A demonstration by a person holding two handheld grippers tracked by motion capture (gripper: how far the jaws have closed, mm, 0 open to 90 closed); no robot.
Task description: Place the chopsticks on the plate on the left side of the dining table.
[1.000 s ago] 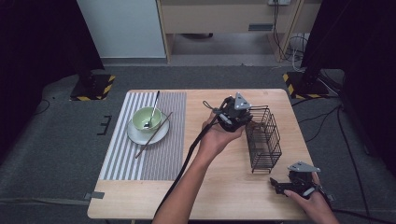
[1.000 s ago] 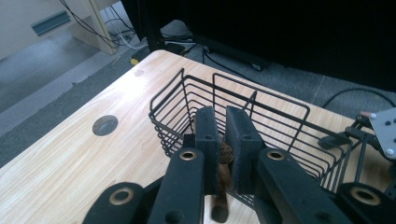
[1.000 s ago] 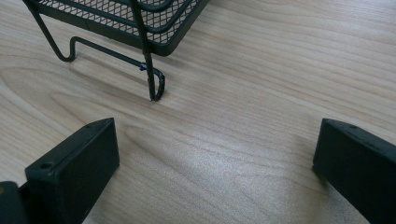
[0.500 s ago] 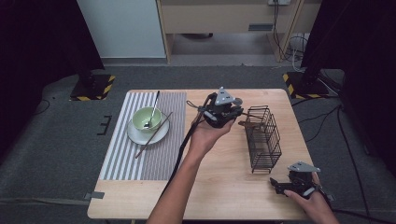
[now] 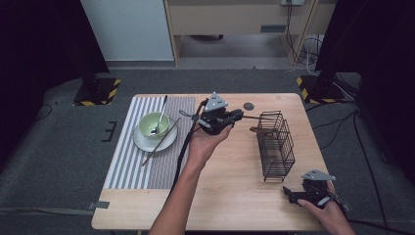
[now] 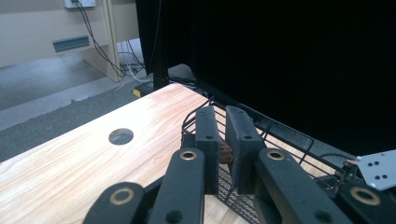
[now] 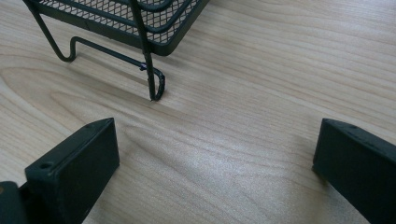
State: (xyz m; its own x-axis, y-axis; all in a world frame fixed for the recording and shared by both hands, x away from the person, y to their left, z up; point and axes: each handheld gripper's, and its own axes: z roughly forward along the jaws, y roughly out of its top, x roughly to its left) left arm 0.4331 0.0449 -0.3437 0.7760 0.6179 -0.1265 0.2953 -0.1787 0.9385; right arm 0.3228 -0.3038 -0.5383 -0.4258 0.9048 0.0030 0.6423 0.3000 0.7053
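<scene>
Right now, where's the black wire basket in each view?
High view: basket stands right of centre on the table.
Left gripper view: basket sits low and right of centre, just behind the left gripper.
Right gripper view: basket is at the top left, mesh floor and one wire foot in frame.
Shared landmark: the light wooden tabletop under the basket.

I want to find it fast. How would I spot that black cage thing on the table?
Look at the wooden table and go to its right side, away from the striped mat with the green bowl. There stands the wire basket, between the two hands' tongs. It is the one tall, see-through thing, made of thin black bars with mesh at the bottom.
</scene>
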